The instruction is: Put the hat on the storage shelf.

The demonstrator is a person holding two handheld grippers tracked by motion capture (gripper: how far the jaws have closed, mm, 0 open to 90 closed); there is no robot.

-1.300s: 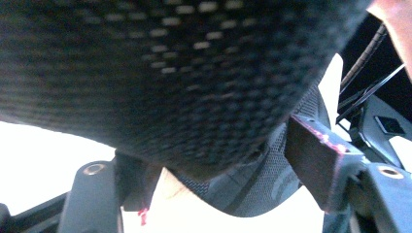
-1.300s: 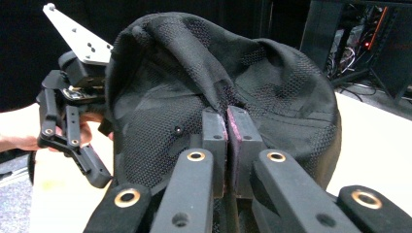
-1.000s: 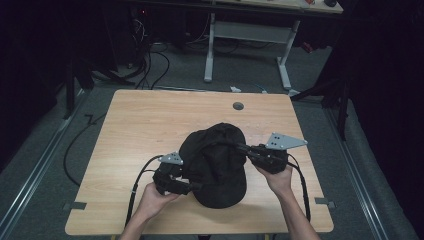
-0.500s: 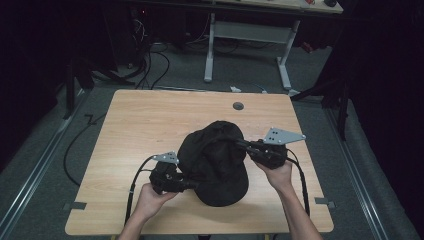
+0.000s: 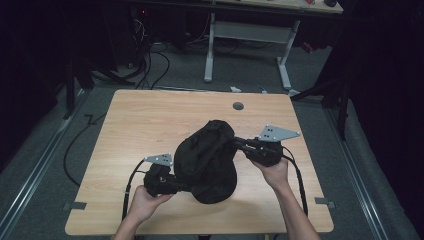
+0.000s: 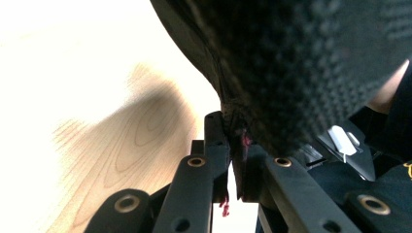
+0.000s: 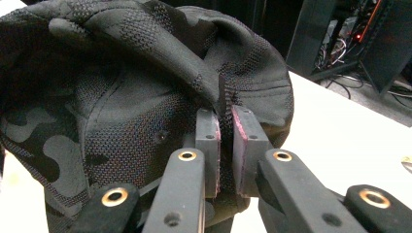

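I have a black cap point(image 5: 210, 160) held between both grippers over the near middle of the wooden bench point(image 5: 145, 120). In the high view my left gripper point(image 5: 186, 186) comes in from the near left and meets the cap's near-left edge, while my right gripper point(image 5: 239, 143) reaches in from the right and meets its far-right edge. In the left gripper view the jaws are pressed together on a thin fold of the cap's edge, with the mesh fabric bulging above them and the bench's pale wood grain to the left. In the right gripper view the jaws are likewise clamped on a ridge of fabric, and the cap shows a dark camouflage pattern on knitted mesh. I can't tell whether the cap touches the bench. A small round grommet point(image 5: 238, 106) sits in the bench's far side, well apart from the cap. Another table's white frame point(image 5: 250, 35) stands on the floor beyond.
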